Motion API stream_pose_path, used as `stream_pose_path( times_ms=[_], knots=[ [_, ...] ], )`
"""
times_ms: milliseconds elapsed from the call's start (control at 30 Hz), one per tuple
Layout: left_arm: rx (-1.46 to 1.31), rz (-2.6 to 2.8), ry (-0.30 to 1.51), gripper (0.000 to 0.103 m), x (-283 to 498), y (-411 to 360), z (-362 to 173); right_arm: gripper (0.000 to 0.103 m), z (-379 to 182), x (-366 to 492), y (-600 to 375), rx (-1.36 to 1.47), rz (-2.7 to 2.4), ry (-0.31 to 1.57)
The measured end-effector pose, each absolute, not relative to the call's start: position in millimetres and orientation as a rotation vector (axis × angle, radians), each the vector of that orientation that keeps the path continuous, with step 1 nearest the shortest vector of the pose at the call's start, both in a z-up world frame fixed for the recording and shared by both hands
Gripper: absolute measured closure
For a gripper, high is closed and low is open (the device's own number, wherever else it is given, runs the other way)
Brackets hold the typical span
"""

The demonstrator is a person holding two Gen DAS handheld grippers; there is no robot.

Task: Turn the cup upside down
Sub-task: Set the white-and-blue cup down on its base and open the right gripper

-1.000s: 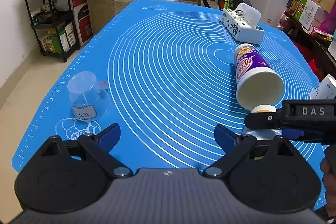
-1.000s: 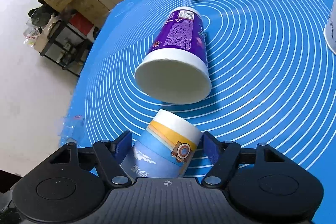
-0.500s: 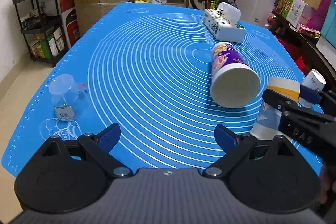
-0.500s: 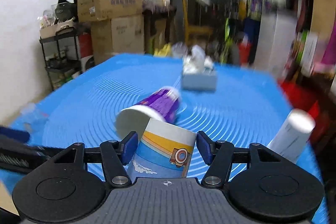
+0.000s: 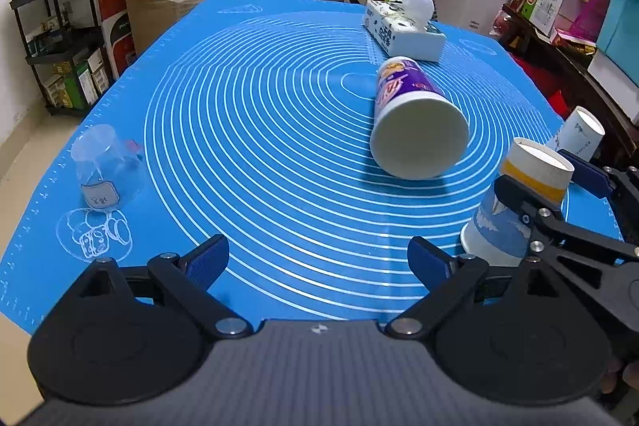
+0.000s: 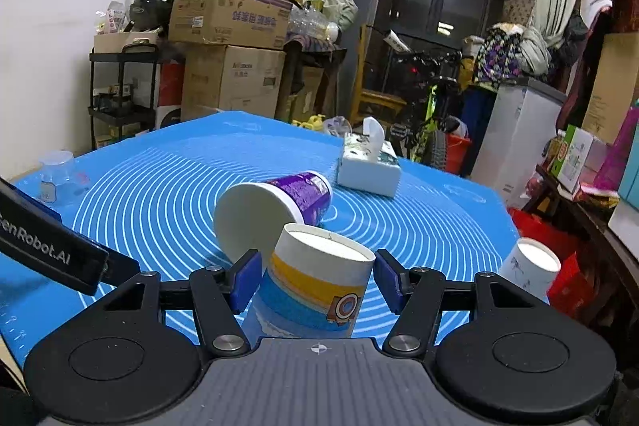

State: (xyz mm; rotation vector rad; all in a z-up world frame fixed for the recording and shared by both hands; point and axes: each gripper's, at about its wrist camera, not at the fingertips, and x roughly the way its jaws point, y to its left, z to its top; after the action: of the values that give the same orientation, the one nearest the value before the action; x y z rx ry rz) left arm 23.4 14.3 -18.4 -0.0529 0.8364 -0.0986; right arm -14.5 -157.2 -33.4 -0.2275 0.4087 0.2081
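A blue-and-yellow paper cup (image 6: 315,286) stands upside down, base up, on the blue mat (image 6: 159,194); it also shows at the right of the left wrist view (image 5: 519,202). My right gripper (image 6: 317,278) has its two fingers on either side of the cup, with a small gap showing at each pad. A purple paper cup (image 5: 411,118) lies on its side in the middle of the mat, mouth toward me. My left gripper (image 5: 319,260) is open and empty above the mat's near edge.
A clear plastic cup (image 5: 106,170) stands upside down at the mat's left. A white paper cup (image 5: 577,134) stands upside down at the right edge. A tissue box (image 5: 403,28) sits at the back. Boxes, shelves and a bicycle surround the table.
My right gripper has turned the blue-and-yellow cup from lying on its side to base up and brought it down to the mat. Its fingers have eased apart. The left gripper stays open.
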Motion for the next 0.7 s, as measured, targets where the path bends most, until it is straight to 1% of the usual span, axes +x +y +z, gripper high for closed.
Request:
stream_pose_path(
  times_ms=[167, 200, 400, 700],
  knots=[
    [-0.046, -0.109, 0.842, 0.008, 20.0, 9.3, -20.0, 0.038, -34.1, -19.2, -163.2, -0.185, 0.214, 0.442],
    [-0.045, -0.109, 0.842, 0.008, 19.4, 8.7, -19.8, 0.035, -34.3, -20.2, -164.3, -0.181, 0.213, 0.443],
    [-0.036, -0.121, 0.839, 0.008, 13.8, 2.7, -17.8, 0.029, -31.3, -26.3, -172.3, -0.133, 0.223, 0.453],
    [-0.005, -0.154, 0.819, 0.008, -2.9, -14.0, -8.5, 0.026, -14.4, -53.2, -194.5, -0.06, 0.206, 0.45]
  ],
)
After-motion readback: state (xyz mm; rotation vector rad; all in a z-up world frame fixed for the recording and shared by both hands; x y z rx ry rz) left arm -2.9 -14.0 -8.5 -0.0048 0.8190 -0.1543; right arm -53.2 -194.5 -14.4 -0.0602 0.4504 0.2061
